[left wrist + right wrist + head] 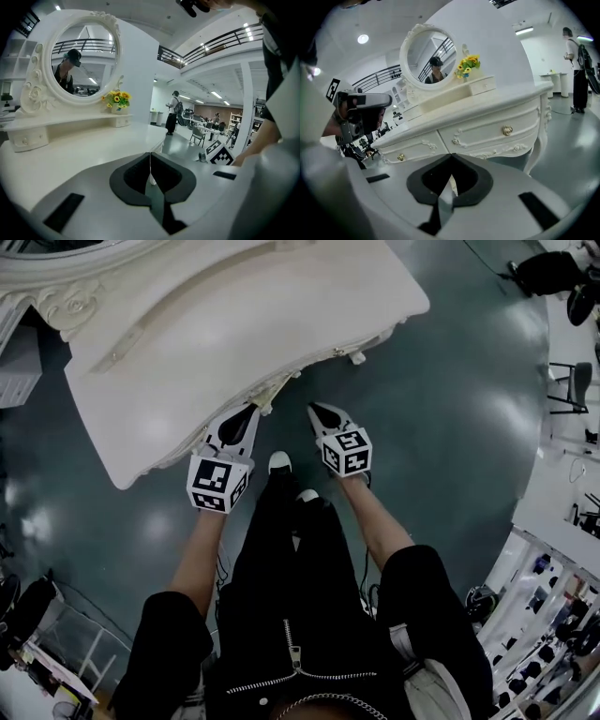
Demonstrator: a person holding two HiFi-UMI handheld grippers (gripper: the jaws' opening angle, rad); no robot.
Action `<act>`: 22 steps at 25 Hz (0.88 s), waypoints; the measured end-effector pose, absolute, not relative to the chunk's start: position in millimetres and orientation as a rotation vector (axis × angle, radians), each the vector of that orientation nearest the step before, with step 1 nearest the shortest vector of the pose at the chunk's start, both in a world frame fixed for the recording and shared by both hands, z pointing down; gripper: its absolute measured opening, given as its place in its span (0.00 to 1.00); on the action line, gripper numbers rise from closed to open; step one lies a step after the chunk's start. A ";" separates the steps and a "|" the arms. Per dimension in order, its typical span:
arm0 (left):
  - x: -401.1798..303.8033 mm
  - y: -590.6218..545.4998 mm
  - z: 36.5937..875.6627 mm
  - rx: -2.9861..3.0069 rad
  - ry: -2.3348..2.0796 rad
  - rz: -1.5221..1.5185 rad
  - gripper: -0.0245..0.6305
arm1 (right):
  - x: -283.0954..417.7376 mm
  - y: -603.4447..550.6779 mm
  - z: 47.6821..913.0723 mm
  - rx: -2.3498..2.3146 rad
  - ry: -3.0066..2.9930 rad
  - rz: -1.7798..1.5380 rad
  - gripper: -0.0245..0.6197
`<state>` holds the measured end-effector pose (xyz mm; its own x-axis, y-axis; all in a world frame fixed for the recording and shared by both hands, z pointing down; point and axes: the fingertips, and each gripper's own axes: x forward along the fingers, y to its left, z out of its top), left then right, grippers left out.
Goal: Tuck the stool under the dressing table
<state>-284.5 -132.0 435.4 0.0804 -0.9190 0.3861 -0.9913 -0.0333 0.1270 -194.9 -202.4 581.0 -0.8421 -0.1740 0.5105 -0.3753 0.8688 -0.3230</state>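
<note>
The dressing table (234,324) fills the upper left and centre of the head view. It is cream-white with a smooth, matt worktop whose scalloped front edge carries carved scrollwork. In the right gripper view its front shows two drawers with raised curls and round brass knobs (507,130). A slim curved leg (536,140) stands at the right of that frame. At the back an oval mirror (84,51) sits in a thick carved frame, and just beside it is a small bunch of yellow flowers (117,99). The stool cannot be made out in any view.

The left tongs (150,157) are smooth grey plastic with dark padded insides. They are pressed together with nothing between them, above the worktop's near edge. The right tongs (451,158) are likewise pressed together and empty, facing the drawers. In the head view both sit at centre frame, just below the table's front edge, each with a black-and-white marker cube (217,484). The floor (450,427) is dark, glossy grey-green.
</note>
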 end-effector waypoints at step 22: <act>-317.6 -112.3 256.0 1.855 -2.238 0.200 0.07 | -216.2 -240.8 285.5 0.339 -2.875 0.232 0.05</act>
